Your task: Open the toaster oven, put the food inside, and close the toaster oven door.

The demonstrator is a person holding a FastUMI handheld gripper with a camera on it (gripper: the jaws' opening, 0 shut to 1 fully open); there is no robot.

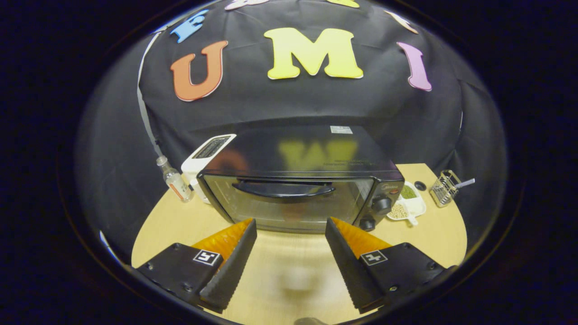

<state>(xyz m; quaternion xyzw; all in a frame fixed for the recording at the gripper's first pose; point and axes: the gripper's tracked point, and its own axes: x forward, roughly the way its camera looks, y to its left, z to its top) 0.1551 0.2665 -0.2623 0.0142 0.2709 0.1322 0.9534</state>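
1. We saw the oven [298, 189], dark and glossy, on the table [433, 234] just beyond the fingers, its door [284, 201] closed, with a curved handle [283, 188] and two knobs [377, 212] at the right.
2. Our gripper [290, 257] stood apart, holding nothing.
3. The oven hid most of a white toaster [205, 158]; its interior was hard to make out.
4. The sticker [341, 129] and top lettering were unreadable.
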